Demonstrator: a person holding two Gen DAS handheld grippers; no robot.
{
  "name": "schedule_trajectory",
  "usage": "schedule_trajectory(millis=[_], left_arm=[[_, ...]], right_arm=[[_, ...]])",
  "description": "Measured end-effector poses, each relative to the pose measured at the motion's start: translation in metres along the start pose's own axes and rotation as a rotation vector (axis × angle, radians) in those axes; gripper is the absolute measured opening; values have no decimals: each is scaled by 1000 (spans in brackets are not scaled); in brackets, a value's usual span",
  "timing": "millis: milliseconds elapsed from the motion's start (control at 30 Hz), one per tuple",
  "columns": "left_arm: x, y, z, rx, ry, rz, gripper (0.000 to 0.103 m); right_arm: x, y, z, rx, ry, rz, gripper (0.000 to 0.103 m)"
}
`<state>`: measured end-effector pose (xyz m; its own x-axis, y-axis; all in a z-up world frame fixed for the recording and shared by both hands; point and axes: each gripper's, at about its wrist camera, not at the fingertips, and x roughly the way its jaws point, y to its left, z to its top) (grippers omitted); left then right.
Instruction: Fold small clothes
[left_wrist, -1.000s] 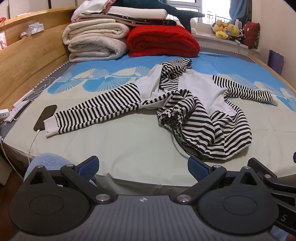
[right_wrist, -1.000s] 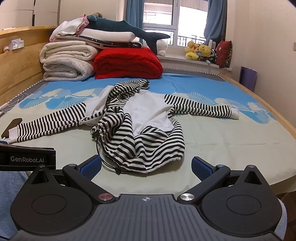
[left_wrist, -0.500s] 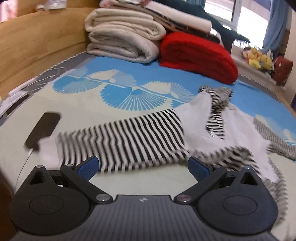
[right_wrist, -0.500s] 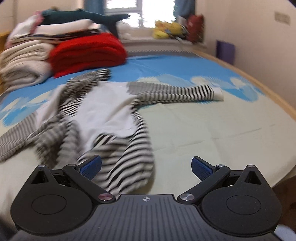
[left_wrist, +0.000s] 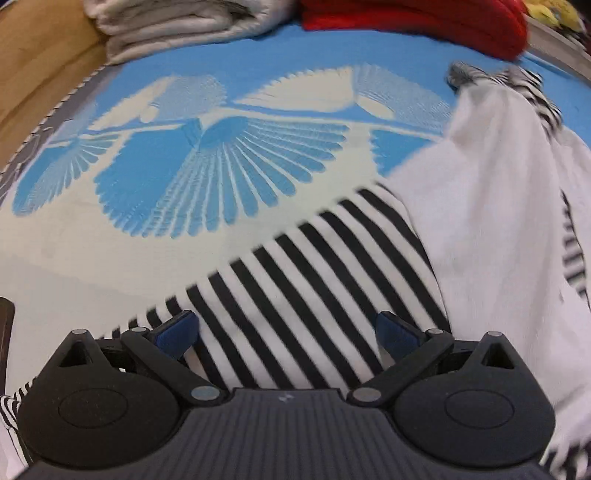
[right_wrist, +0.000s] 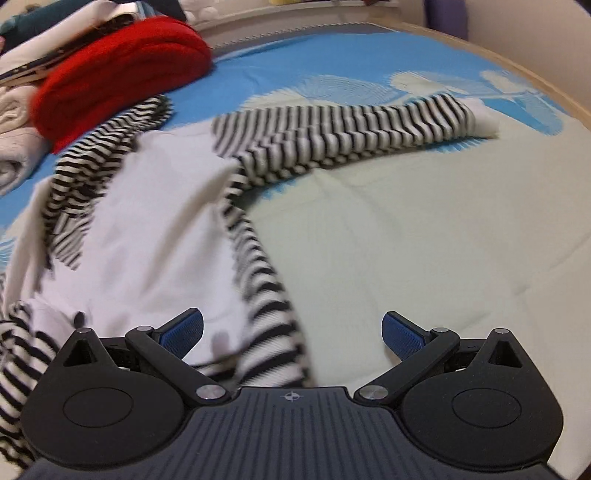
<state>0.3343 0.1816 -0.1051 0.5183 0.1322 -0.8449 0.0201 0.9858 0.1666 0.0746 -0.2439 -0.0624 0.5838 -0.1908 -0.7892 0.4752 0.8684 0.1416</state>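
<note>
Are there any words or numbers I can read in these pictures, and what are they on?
No words or numbers can be read in either view.
The right gripper has only a small compass-like emblem on its ribbed body, not letters.
The left gripper has a similar mark, too blurred to make out.
The striped top shows no print.

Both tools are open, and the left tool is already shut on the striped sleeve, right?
Not quite. The left tool is open too: in the left wrist view its fingers stand wide apart over the striped sleeve, gripping nothing. The right tool is open, as you said.
</note>
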Motion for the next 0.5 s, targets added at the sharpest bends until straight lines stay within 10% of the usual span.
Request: schedule_trajectory(millis=[67, 100, 133, 300, 400, 467, 500], left_arm=[[-1, 1, 1, -8, -43, -28, 66], [-5, 2, 2, -8, -67, -60, 6], [-8, 2, 3, -8, -65, -42, 0], [-3, 24, 12, 29, -130, 146, 0], [0, 60, 19, 21, -151, -47, 3], [-9, 65, 21, 86, -158, -225, 39], [-13, 63, 21, 112, -178, -248, 81]], right_arm=[[-4, 11, 1, -39, -19, 2, 102], [-5, 16, 2, -59, -25, 8, 102], [-5, 22, 5, -78, -29, 16, 102], [-10, 35, 8, -118, -40, 28, 102], [-10, 29, 9, -91, -37, 32, 102], [-7, 24, 9, -62, -19, 33, 102], [-4, 22, 8, -46, -8, 32, 102]])
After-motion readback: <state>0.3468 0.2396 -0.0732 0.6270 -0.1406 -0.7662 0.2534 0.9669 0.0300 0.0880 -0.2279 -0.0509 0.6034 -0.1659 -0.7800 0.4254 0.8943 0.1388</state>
